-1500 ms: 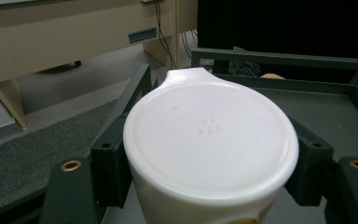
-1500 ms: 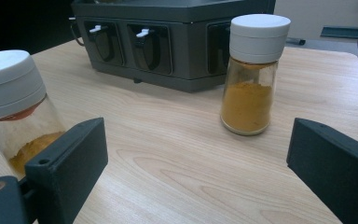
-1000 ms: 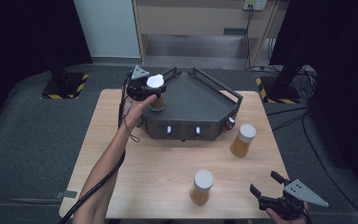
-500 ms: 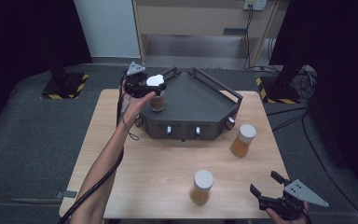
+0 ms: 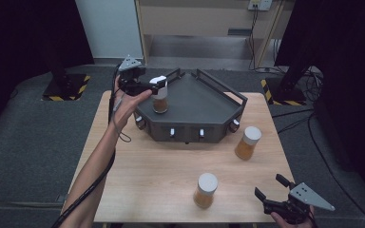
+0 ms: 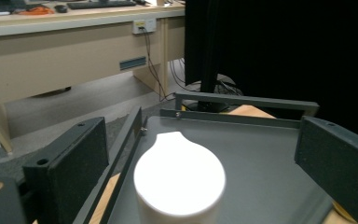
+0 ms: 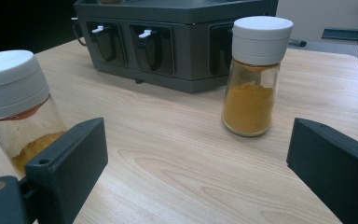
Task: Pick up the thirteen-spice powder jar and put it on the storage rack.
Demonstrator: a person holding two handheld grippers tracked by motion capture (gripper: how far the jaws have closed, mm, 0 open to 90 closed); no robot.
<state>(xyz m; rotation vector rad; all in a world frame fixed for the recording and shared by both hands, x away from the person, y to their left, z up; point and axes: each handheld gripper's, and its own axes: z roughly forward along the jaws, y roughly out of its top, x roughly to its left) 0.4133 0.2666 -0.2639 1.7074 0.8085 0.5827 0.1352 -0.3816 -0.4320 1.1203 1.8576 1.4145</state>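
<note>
A white-capped spice jar (image 5: pixel 160 100) with brown powder stands on the left part of the dark grey rack (image 5: pixel 204 102). My left gripper (image 5: pixel 160 85) hovers at its cap, and its jaws have just been opening. In the left gripper view the cap (image 6: pixel 179 179) sits low between the wide-apart jaws of that gripper (image 6: pixel 205 149), touching neither, above the rack top (image 6: pixel 261 158). My right gripper (image 5: pixel 269 186) rests open at the table's front right corner with nothing between its jaws. In the right gripper view, that gripper (image 7: pixel 196 154) faces the two table jars.
Two more white-capped jars of orange powder stand on the wooden table (image 5: pixel 142 166): one right of the rack (image 5: pixel 247 142), one near the front (image 5: pixel 205 190). In the right gripper view they stand at right (image 7: pixel 256 74) and left (image 7: pixel 14 107), before the rack's front knobs (image 7: pixel 147 35).
My left gripper let go of the jar on the rack, its jaws spread, and the hand rose a little. The right gripper stayed still.
</note>
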